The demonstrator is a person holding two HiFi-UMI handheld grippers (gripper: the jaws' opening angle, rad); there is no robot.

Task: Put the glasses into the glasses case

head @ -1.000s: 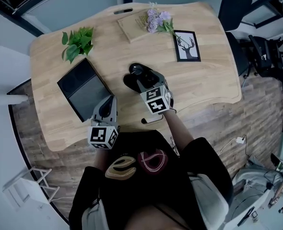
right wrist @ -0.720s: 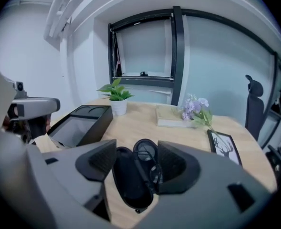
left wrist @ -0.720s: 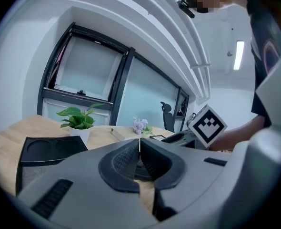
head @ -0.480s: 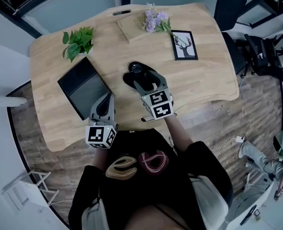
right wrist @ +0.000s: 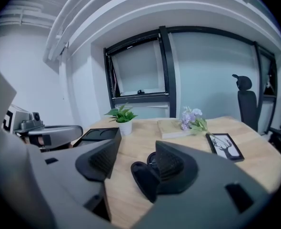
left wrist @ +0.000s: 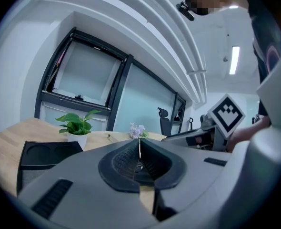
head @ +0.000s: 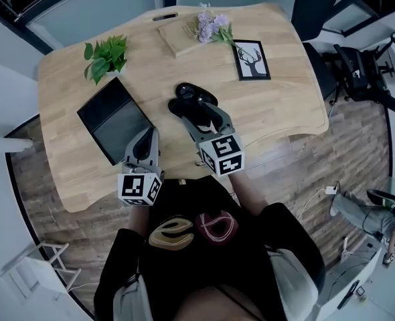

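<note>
Both empty | right gripper [right wrist: 135, 160] jaws apart, pulled back from glasses case [right wrist: 144, 179] | left gripper [left wrist: 139, 149] closed

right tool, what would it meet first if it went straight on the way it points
Most likely the open black glasses case, lying just ahead of the right tool's open jaws, though depth is hard to judge.

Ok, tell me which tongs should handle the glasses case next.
Right, most likely. The right tongs are open, and the open glasses case lies just ahead of them. The left tongs are shut, beside the black tray, farther from the case.
</note>
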